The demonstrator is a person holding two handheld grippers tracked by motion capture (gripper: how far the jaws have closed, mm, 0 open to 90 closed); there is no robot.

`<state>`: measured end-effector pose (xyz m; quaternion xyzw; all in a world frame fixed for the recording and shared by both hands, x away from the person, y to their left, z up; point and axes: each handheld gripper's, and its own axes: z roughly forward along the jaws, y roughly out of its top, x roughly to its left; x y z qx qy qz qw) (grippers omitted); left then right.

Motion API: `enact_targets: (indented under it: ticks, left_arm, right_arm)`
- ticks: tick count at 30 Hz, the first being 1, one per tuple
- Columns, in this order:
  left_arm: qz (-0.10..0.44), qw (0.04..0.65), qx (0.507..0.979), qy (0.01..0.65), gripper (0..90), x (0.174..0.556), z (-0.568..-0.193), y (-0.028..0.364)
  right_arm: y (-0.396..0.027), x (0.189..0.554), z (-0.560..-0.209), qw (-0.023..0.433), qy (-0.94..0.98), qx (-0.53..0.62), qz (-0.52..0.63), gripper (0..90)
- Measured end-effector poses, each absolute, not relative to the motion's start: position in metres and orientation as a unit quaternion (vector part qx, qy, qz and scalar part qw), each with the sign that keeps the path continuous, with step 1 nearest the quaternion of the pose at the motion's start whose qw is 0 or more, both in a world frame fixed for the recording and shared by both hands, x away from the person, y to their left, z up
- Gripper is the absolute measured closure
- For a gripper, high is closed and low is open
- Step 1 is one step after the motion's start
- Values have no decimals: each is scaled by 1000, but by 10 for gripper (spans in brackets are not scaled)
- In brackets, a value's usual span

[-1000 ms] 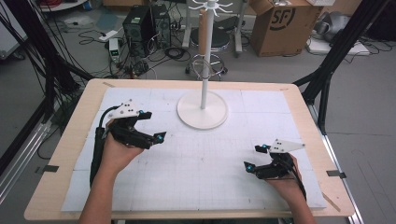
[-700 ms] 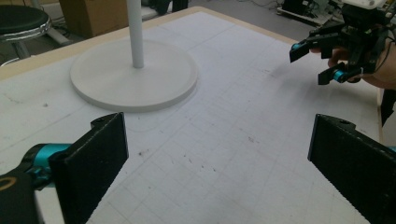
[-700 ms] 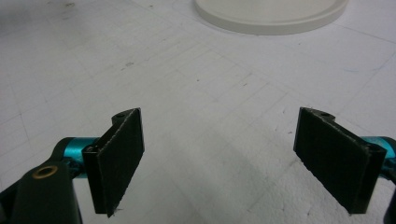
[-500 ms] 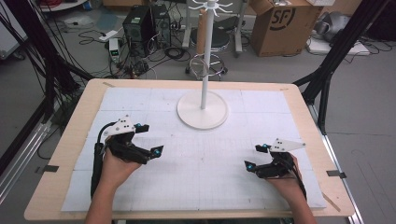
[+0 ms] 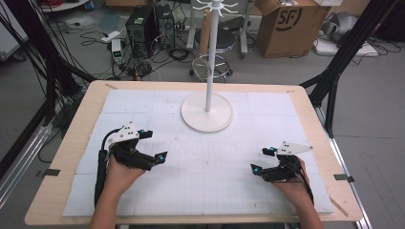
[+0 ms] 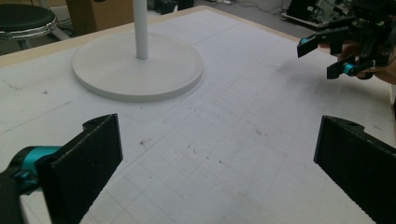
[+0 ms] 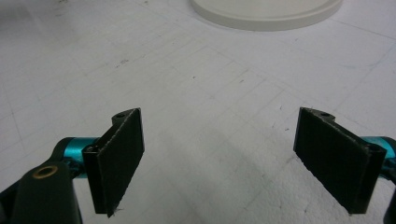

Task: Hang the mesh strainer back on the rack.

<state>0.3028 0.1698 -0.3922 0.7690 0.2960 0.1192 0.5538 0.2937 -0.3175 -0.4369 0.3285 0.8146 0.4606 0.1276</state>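
Note:
My left gripper (image 5: 156, 144) rests low over the white gridded mat (image 5: 205, 191) at the left. Its jaws stand wide open, have just opened a touch further, and hold nothing (image 6: 219, 154). At the right of the mat my right gripper (image 5: 261, 160) is also open and empty, its black pads (image 7: 116, 158) far apart over bare mat; it also appears far off in the left gripper view (image 6: 327, 56). A white stand with a round base (image 5: 207, 113) and a thin upright pole (image 5: 211, 57) sits at the back middle, apart from both grippers.
The wooden table (image 5: 57, 191) rims the mat on all sides. Behind the table are a stool (image 5: 210, 67), a cardboard box (image 5: 286, 24), cables and electronics on the floor. Black frame legs (image 5: 334, 81) stand at the right and left.
My left hand has sunk and drawn back toward the near edge of the table. The right hand has stayed where it was.

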Motion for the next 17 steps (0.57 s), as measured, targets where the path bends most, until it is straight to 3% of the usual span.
enact_targets:
  ticks: [17]
  left_arm:
    - [124, 551, 765, 308, 17, 307, -396, 174]
  right_arm:
    - [-315, 295, -439, 128, 819, 326, 455, 155]
